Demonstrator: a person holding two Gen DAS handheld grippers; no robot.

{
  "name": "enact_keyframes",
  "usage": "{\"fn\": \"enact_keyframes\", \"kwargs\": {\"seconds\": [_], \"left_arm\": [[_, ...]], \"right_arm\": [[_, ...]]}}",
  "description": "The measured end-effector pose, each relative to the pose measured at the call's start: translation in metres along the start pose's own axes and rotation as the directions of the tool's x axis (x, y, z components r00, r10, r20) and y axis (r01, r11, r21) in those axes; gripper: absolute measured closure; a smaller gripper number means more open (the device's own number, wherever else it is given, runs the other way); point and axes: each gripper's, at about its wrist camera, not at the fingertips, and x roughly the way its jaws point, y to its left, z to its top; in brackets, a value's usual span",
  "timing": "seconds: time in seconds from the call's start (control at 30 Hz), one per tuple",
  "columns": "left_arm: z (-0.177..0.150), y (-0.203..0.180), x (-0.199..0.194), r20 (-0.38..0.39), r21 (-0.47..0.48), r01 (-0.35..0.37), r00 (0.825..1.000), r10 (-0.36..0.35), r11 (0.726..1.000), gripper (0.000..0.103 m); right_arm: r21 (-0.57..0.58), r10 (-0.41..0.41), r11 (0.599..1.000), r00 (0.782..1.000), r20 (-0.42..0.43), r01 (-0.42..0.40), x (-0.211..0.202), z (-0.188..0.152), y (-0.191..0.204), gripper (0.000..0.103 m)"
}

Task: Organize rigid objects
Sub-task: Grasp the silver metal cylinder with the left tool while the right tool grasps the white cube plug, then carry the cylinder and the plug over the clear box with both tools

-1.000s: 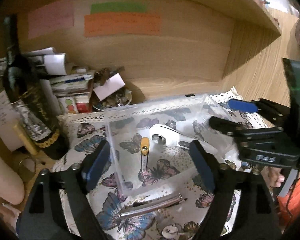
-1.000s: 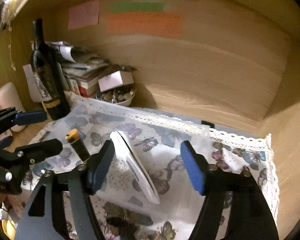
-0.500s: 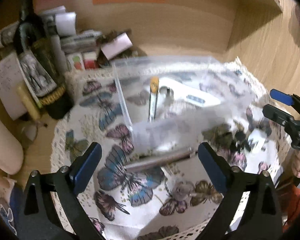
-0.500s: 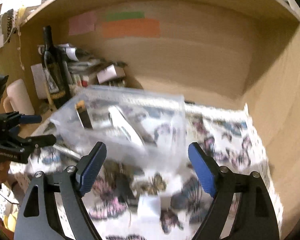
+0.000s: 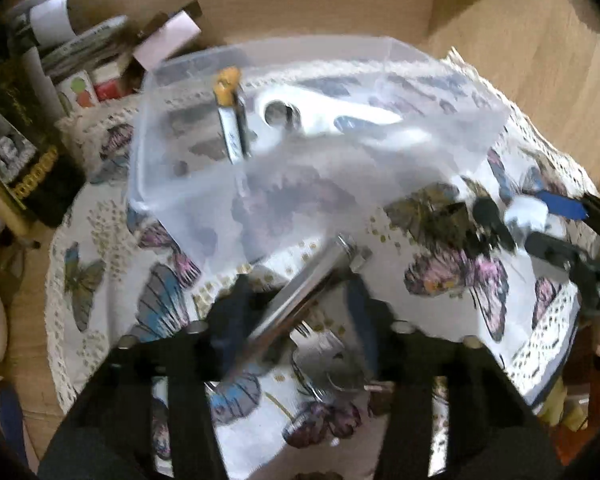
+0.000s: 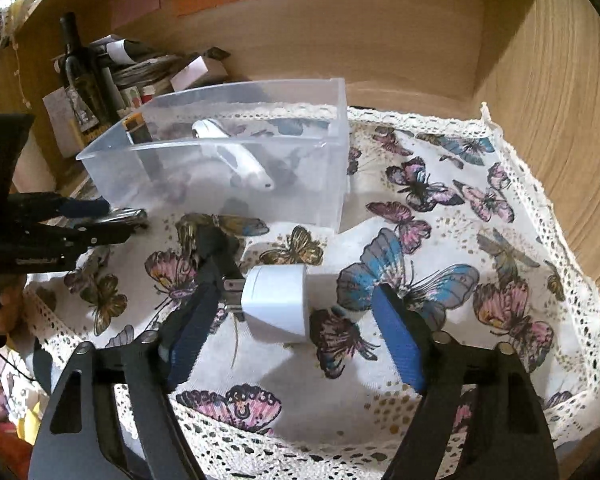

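Both grippers closing in on loose items beside the clear bin.
Left gripper pinches the metal rod; right gripper, spread, straddles the white charger plug and must close next.

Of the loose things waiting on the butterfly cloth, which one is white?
The white charger plug, lying between the right gripper jaws. The other loose piece, the metal tool at the left gripper, is silver.
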Motion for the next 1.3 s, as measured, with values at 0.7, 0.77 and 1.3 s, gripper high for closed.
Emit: {"fn": "enact_keyframes", "kwargs": {"seconds": [0.7, 0.77, 1.3], "left_arm": [[-0.002, -0.019, -0.014, 0.061, 0.043, -0.004, 0.998, 0.001, 0.999, 0.088], [-0.003, -0.019, -0.022, 0.083, 0.035, -0.003, 0.997, 0.001, 0.999, 0.088], [0.036, -0.022, -0.088, 0.309, -0.011, 0.02, 0.951, -0.015, 1.0, 0.088]], "right_arm": [[0.041, -0.001, 0.999, 0.999, 0.05, -0.001, -0.006, 0.004, -0.003, 0.077], [0.037, -0.011, 0.999, 0.997, 0.074, 0.008, -0.012, 0.007, -0.002, 0.077], [0.02, 0.027, 0.999, 0.961, 0.275, -0.034, -0.053, 0.055, 0.012, 0.077]]}}
